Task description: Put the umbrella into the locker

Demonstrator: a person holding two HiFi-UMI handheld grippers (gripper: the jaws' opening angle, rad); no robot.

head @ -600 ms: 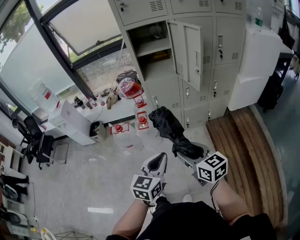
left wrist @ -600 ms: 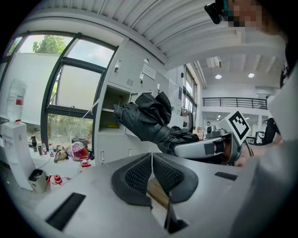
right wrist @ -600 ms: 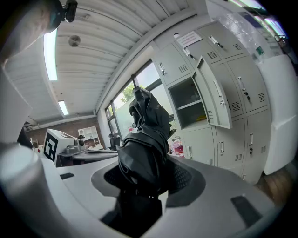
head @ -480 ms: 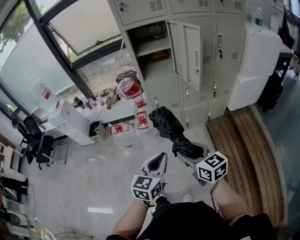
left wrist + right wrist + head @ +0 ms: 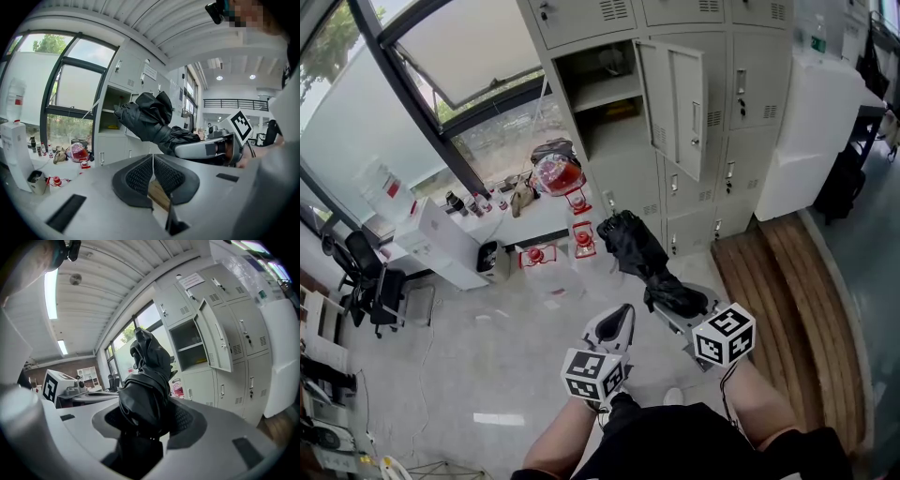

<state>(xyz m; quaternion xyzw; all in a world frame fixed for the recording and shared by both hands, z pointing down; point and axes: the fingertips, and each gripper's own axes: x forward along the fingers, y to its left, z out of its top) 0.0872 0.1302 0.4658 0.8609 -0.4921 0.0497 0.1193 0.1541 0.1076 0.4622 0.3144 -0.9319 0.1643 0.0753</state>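
**Two claws, one umbrella**

My right claw (image 5: 150, 420) is clamped on the folded black umbrella (image 5: 633, 246). The umbrella juts forward from the claw, pointing at the open locker (image 5: 614, 131) but well apart from it. My left claw (image 5: 153, 171) sits beside it, jaws together, empty.

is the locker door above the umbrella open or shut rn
Open. The locker door is swung outward in the head view, baring the locker interior and its shelf.
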